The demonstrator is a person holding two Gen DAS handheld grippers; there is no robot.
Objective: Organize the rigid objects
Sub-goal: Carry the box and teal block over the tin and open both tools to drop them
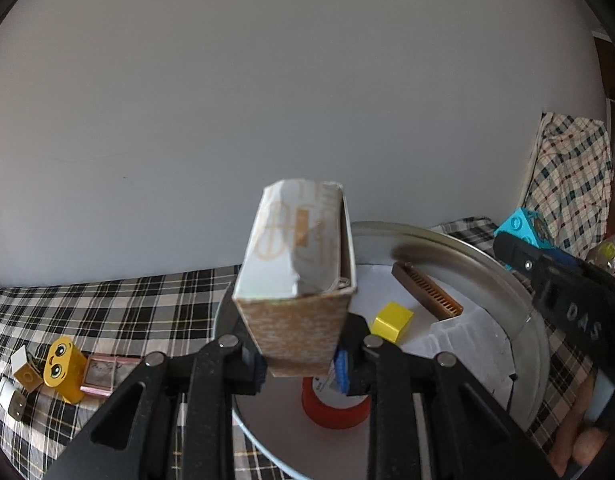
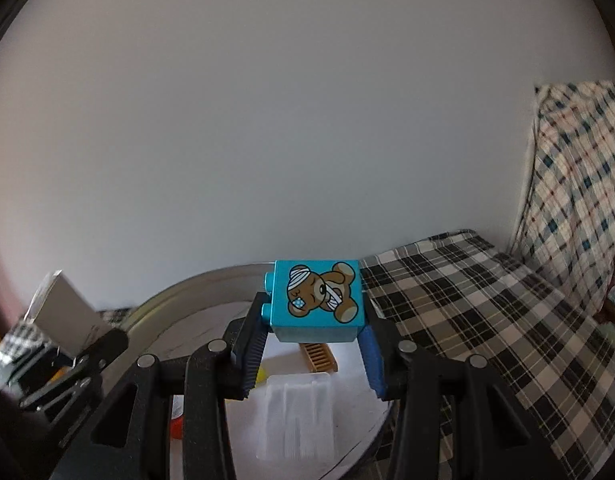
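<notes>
So both claws carry loads above the tray [image 1: 487,256], presumably for dropping in: left claw [image 1: 303,360] clenches a box [image 1: 295,280], right claw [image 2: 311,354] clamps a block [image 2: 317,300].

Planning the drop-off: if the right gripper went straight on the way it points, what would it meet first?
Probably the far rim of the round tray, then the wall; depth is unclear. It holds the blue block.

A home, likely a bedroom: a bed covered in a plaid sheet [image 2: 487,320] runs along a plain white wall [image 1: 267,100], with a plaid pillow [image 2: 575,184] propped upright and children's toy blocks [image 1: 63,368] scattered on the bedding.
</notes>
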